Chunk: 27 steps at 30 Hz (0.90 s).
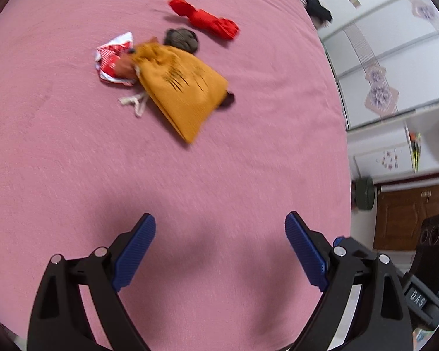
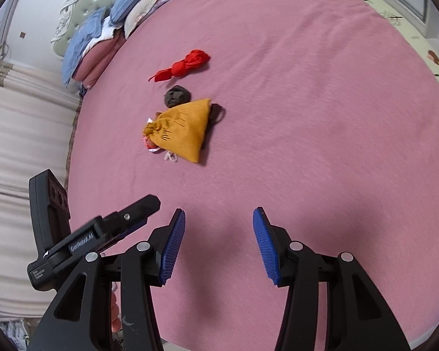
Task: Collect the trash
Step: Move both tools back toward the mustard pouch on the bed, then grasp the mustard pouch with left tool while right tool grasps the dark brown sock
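Both the left tool (image 1: 219,248) and right tool (image 2: 219,245) hang spread and empty over the bed's (image 2: 307,146) near edge, the mustard pouch (image 2: 184,130) and red-white wrapper (image 1: 112,58) lying mid-bed ahead, neither tool clearly nearer.

Black grippers (image 1: 219,251) (image 2: 219,247), ribbed blue pads, silver screws.

Bed cover (image 1: 248,175) seen plain pink. Drawstring bag (image 1: 184,87) noted mustard yellow, marked with dark streaks. Wrapper (image 1: 111,58) striped red and white. Crumpled cloth (image 1: 207,20) bright red. Small ball (image 1: 181,39) grey-brown. Gripper pads (image 1: 136,251) ribbed blue on black frames.
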Available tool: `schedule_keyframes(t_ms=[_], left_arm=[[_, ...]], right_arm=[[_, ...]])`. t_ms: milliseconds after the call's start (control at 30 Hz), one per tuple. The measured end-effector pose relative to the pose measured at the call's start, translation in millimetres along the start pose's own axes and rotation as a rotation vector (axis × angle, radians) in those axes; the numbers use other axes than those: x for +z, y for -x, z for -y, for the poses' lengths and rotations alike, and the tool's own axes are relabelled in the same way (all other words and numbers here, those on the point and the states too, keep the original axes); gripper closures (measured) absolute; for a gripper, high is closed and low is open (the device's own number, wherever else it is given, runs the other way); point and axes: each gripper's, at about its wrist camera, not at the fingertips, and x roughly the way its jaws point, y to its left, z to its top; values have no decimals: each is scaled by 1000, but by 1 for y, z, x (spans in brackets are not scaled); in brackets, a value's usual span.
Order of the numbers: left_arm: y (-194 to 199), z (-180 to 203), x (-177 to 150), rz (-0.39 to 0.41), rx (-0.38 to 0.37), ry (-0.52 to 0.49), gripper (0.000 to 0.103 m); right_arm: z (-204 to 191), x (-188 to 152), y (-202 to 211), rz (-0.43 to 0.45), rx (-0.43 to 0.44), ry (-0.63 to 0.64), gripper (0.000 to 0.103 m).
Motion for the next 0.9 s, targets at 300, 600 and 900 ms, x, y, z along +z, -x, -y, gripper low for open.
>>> schedule_keyframes(t_ms=[300, 600, 900], left_arm=[[-19, -34, 58, 53, 34, 128, 13], [-69, -45, 94, 12, 56, 194, 13], [-106, -47, 118, -55, 80, 203, 49]], right_arm=[[-24, 46, -52, -65, 30, 71, 53], [-13, 79, -103, -121, 25, 47, 52], [5, 97, -131, -153, 6, 15, 51]])
